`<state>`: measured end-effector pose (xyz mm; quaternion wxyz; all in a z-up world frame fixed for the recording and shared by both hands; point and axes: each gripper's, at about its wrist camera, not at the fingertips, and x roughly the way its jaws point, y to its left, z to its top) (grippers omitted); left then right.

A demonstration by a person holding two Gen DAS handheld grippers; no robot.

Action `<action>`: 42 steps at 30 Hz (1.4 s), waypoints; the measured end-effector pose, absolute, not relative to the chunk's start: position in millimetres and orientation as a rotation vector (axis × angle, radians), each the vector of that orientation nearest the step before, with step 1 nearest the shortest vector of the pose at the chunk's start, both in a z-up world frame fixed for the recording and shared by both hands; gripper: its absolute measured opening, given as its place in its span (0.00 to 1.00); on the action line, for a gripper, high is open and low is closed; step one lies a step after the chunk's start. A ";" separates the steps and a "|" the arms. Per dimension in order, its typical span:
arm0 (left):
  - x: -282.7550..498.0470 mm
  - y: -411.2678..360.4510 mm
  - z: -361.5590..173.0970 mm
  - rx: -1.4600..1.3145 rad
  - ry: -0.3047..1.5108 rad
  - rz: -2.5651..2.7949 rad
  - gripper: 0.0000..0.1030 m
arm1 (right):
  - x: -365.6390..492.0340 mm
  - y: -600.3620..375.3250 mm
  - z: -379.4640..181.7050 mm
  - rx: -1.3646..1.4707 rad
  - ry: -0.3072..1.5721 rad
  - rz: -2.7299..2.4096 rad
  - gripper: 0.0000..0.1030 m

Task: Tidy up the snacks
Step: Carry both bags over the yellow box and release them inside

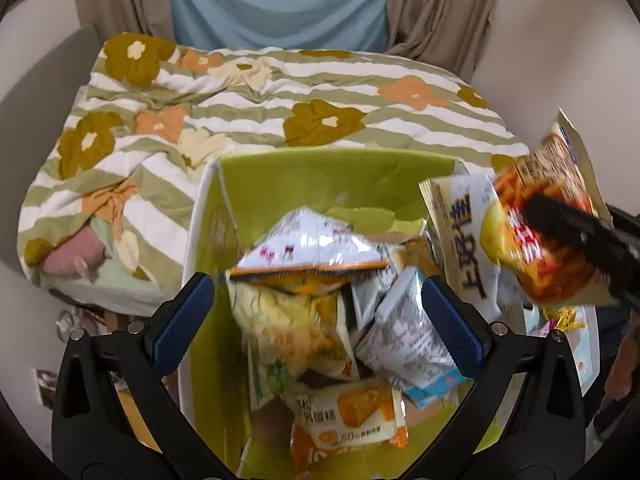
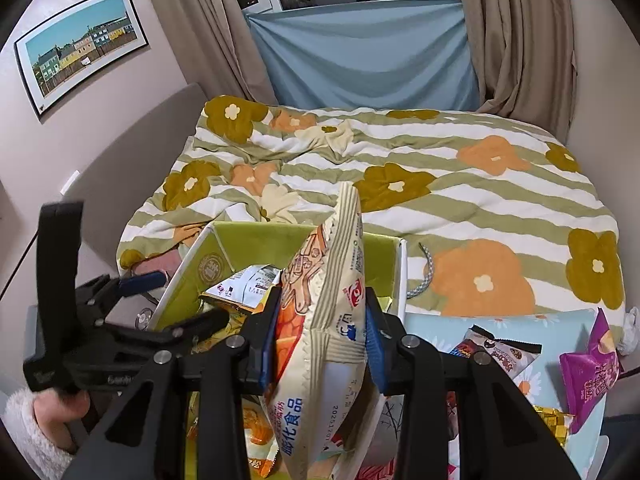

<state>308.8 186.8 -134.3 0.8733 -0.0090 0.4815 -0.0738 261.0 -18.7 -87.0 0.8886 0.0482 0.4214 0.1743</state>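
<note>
A green-lined cardboard box (image 1: 320, 160) stands at the foot of the bed and holds several snack packets. My left gripper (image 1: 324, 316) hangs open right over it. Its blue pads stand wide on either side of a blurred yellow chip bag (image 1: 292, 328), and neither pad touches it. An orange-and-white cracker packet (image 1: 352, 412) lies lower in the heap. My right gripper (image 2: 320, 340) is shut on a tall cream-and-orange puffed-snack bag (image 2: 340, 264) and holds it upright over the box's (image 2: 288, 232) right side. That bag (image 1: 532, 216) also shows at the right of the left wrist view.
Behind the box lies a bed with a striped floral quilt (image 2: 460, 200). On a pale blue daisy cloth (image 2: 432, 324) at the right lie loose snacks, among them a purple packet (image 2: 588, 368) and a dark cookie packet (image 2: 496, 352). A hand in a fluffy white sleeve (image 2: 36, 424) holds the left gripper (image 2: 172, 304).
</note>
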 end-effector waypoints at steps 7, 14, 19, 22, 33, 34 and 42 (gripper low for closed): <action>283.5 201.7 -127.8 -0.064 1.002 -0.108 1.00 | 277.6 -9.9 -88.9 0.181 0.881 0.407 0.33; 279.4 209.9 -129.8 -0.070 1.002 -0.073 1.00 | 302.4 2.5 -104.4 0.170 0.907 0.357 0.40; 278.6 208.2 -139.0 -0.077 1.026 -0.069 1.00 | 299.8 -4.1 -116.0 0.192 0.896 0.326 0.99; 276.5 206.7 -143.7 -0.083 1.036 -0.068 1.00 | 291.8 -6.1 -117.7 0.150 0.882 0.311 0.99; 260.9 202.7 -120.3 -0.081 0.992 -0.061 1.00 | 267.1 -10.9 -97.1 0.097 0.834 0.328 0.99; 258.4 202.0 -115.5 -0.081 0.985 -0.060 1.00 | 263.9 -11.4 -92.8 0.094 0.827 0.328 0.99; 236.8 189.3 -78.8 -0.060 0.930 -0.087 1.00 | 229.0 -26.0 -58.1 0.101 0.803 0.325 0.99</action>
